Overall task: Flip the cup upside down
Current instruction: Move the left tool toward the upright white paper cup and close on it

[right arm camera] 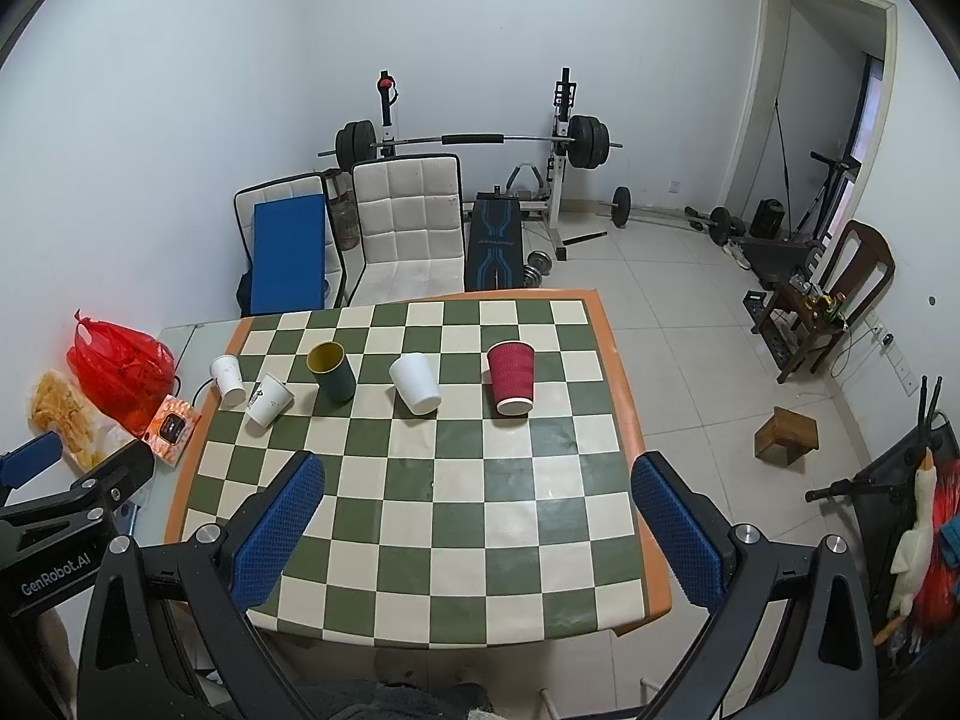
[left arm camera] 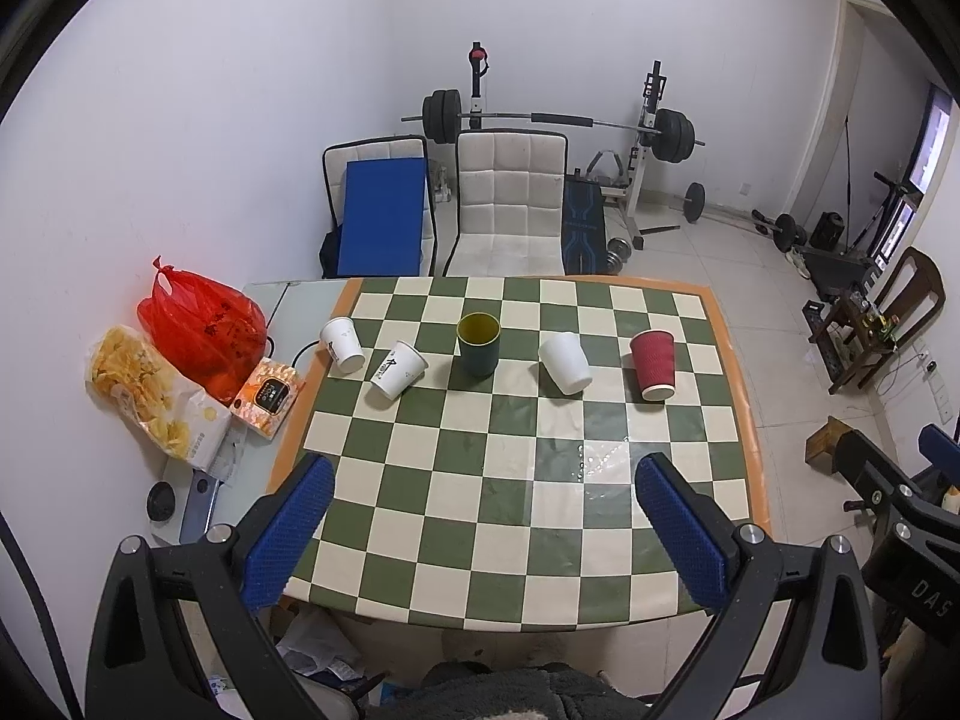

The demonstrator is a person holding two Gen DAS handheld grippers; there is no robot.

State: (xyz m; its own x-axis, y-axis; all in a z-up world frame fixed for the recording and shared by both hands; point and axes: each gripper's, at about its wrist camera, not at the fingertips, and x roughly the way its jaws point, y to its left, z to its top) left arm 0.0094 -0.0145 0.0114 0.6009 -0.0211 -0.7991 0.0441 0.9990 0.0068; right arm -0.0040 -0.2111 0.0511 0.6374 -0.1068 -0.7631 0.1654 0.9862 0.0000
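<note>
On checkered table, five cups: three white, one green, one red, both tools apart.

Print on paper cups: too small to read.
Red bag marking: dark print, illegible.
Orange box label: text too small to make out.
Items on far-right wooden chair: small, could not be identified.
Table near edge: partly covered by the gripper fingers in both views.
Papers under table: partly hidden by the left finger and the tabletop.
Dark fabric at bottom: cut off by the frame edge.
White toy, far right: partly cut off by the fisheye rim.
</note>
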